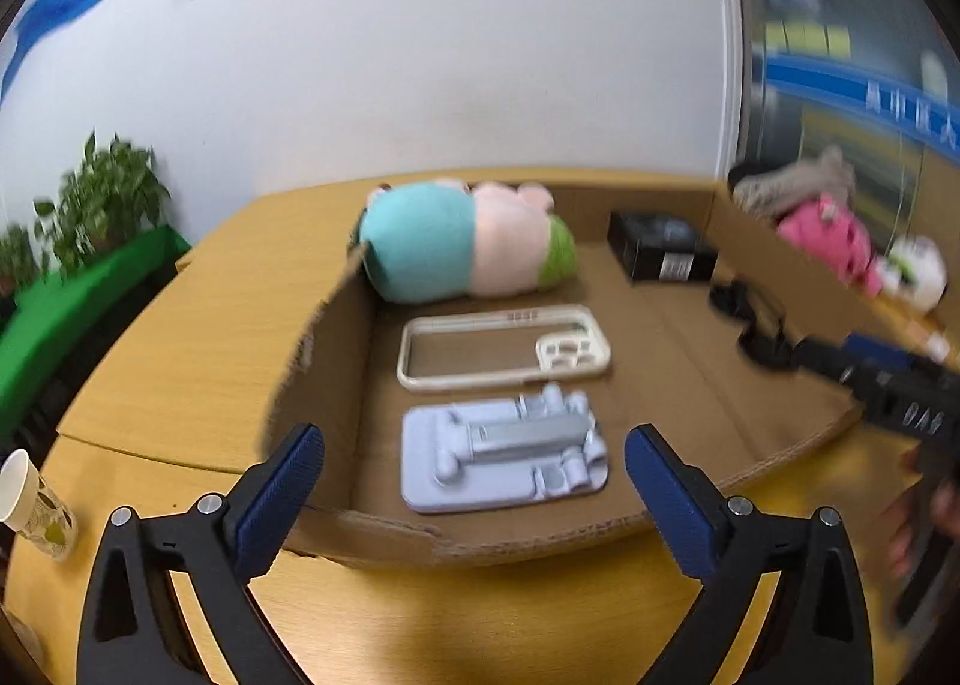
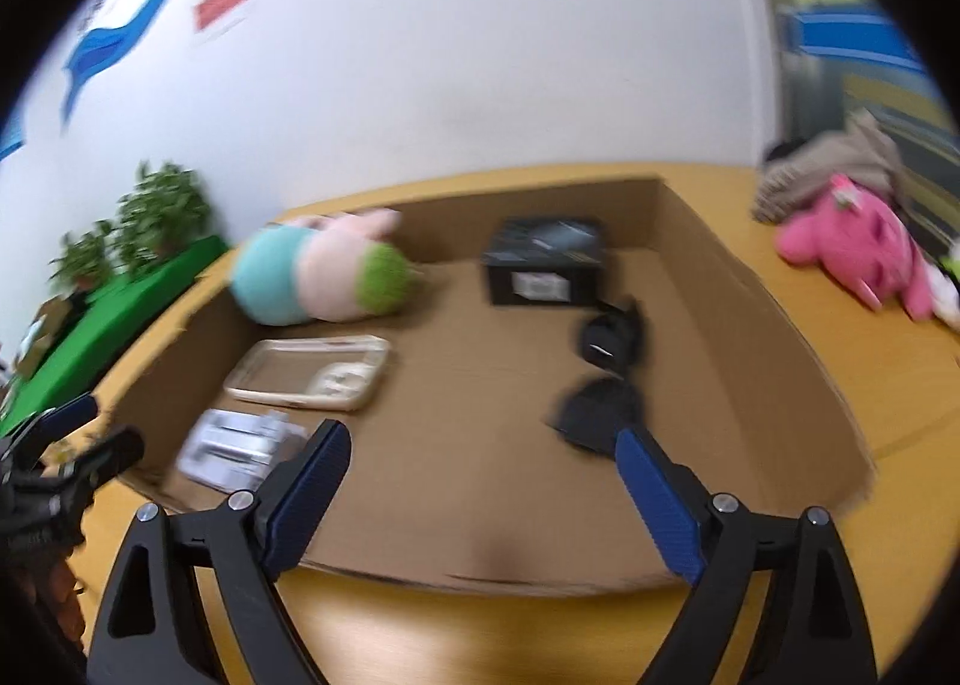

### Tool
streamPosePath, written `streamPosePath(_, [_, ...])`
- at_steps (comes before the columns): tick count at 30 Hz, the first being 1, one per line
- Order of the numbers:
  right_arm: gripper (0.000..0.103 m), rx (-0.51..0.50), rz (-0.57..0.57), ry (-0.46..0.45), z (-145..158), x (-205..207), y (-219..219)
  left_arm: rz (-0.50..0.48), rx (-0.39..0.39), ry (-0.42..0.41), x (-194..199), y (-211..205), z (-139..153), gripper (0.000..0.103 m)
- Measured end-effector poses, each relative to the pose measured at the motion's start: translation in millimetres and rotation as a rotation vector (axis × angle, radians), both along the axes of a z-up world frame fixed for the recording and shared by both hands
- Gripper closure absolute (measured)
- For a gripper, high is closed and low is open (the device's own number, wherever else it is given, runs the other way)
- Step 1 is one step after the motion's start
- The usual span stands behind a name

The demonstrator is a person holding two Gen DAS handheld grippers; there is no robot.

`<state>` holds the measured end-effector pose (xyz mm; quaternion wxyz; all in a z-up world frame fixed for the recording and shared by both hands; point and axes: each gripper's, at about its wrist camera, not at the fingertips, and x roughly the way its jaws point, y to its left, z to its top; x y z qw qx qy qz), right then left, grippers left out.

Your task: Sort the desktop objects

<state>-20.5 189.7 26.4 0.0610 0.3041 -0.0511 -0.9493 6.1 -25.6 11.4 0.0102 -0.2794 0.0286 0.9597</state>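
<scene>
even, bright indoor light, soft shadows inside the cardboard box (image 1: 336,349). strong fisheye bending and dark corners. motion blur smears both views, worst in the right wrist view and toward the edges.

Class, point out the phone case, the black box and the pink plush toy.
phone case (image 1: 480,349), left wrist view, clear back panel.
black box (image 2: 540,265), right wrist view, front face.
pink plush toy (image 2: 852,247), right wrist view, body.

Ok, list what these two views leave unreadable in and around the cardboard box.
- Black box label: right wrist view, motion blur.
- Dark item beside the right gripper: blurred, shape unclear.
- Pink plush toy: left wrist view, lower part behind the cardboard box wall.
- Paper cup: cut by the frame edge.
</scene>
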Motion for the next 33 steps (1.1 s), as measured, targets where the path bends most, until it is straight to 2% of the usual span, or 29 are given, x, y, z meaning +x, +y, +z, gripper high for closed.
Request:
streamPosePath(1, [0.013,0.040,0.006,0.024,-2.7,3.2,-2.7,0.001,0.012,0.034,0.9,-0.2,-0.6,0.000])
streamPosePath(3, [0.010,0.115,0.026,0.055,-7.9,7.5,-11.6,-0.004,0.028,0.028,-3.9,-0.1,-3.7,0.000])
streamPosePath(10, [0.008,0.116,0.039,0.074,-8.6,12.5,-12.7,-0.030,0.137,-0.005,-11.7,-8.4,-11.0,0.000])
streamPosePath(33, [0.008,0.117,0.039,0.074,-8.6,12.6,-12.5,-0.032,0.142,-0.009,-10.8,-7.2,-11.1,0.000])
